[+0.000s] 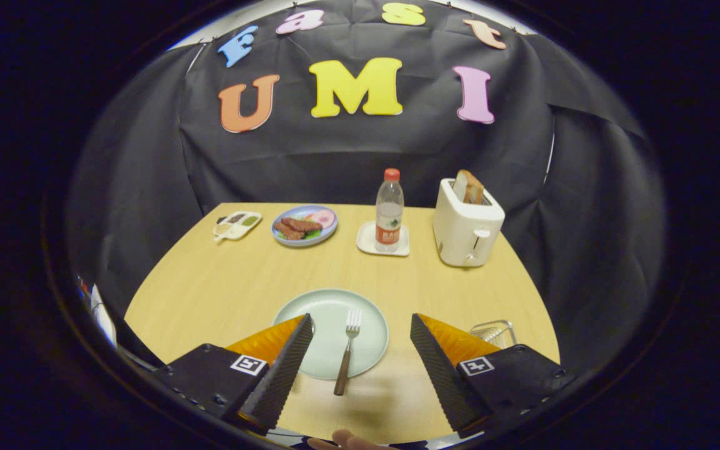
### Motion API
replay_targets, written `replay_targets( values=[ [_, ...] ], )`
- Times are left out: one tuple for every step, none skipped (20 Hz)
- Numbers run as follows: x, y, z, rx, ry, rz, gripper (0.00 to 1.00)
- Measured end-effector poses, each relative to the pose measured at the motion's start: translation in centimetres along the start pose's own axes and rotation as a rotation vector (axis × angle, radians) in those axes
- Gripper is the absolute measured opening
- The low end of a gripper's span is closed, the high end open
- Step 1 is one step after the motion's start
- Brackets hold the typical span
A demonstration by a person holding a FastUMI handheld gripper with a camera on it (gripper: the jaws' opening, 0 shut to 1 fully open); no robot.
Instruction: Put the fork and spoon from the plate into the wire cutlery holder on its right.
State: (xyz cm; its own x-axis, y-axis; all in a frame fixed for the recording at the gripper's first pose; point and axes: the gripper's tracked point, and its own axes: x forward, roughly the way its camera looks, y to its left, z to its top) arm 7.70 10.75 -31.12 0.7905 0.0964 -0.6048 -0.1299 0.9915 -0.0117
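The tongs point(360, 350) stood wide apart above the near edge of the wooden worktop point(210, 287), gripping nothing. Between their two fingers lay the pale green plate point(329, 309), which serves here as the landmark. The fork point(347, 357) lay on the plate's right half, its prongs pointing away toward the middle of the plate and its brown handle hanging over the plate's near rim onto the worktop. Neither finger touched the fork; it lay in the gap between them, somewhat nearer the left finger. At the plate's left rim a small bit of metal showed just beside the left finger's tip; it may have been the spoon, but too little of it was visible to be sure. To the right of the plate, partly hidden behind the right finger, stood the wire cutlery holder point(494, 331).

Beyond the plate, toward the far edge of the worktop, stood a plastic water bottle point(389, 209) with a red cap on a small white square coaster point(367, 240). Beyond the plate and to its right stood a white toaster point(466, 231) with slices of bread point(469, 186) sticking up from it. Beyond the plate and slightly left sat a blue dish point(305, 240) of food, with a small white tray point(237, 225) further left. A fingertip point(350, 439) of a person showed below the tongs, on the near side of the plate.
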Motion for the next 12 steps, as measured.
replay_targets(
  values=[
    [1.2, 0.2, -0.9, 0.000, 0.024, -0.004, 0.96],
    [2.3, 0.3, -2.0, -0.009, 0.044, -0.025, 0.96],
    [3.6, 0.5, -3.1, -0.025, 0.069, -0.037, 0.95],
    [4.6, 1.1, -4.2, -0.032, 0.096, -0.030, 0.94],
    [5.3, 1.5, -5.2, -0.028, 0.119, -0.028, 0.87],
    [6.0, 2.1, -5.9, -0.013, 0.141, -0.016, 0.86],
    [6.6, 2.5, -6.5, -0.002, 0.164, -0.010, 0.84],
    [7.4, 2.9, -7.2, 0.009, 0.182, -0.009, 0.83],
    [8.0, 3.3, -7.7, 0.017, 0.200, -0.012, 0.83],
    [8.3, 3.5, -8.2, 0.028, 0.220, -0.022, 0.82],
    [8.6, 3.6, -8.7, 0.039, 0.234, -0.034, 0.81],
    [9.1, 3.6, -8.8, 0.052, 0.232, -0.050, 0.77]
  ],
)
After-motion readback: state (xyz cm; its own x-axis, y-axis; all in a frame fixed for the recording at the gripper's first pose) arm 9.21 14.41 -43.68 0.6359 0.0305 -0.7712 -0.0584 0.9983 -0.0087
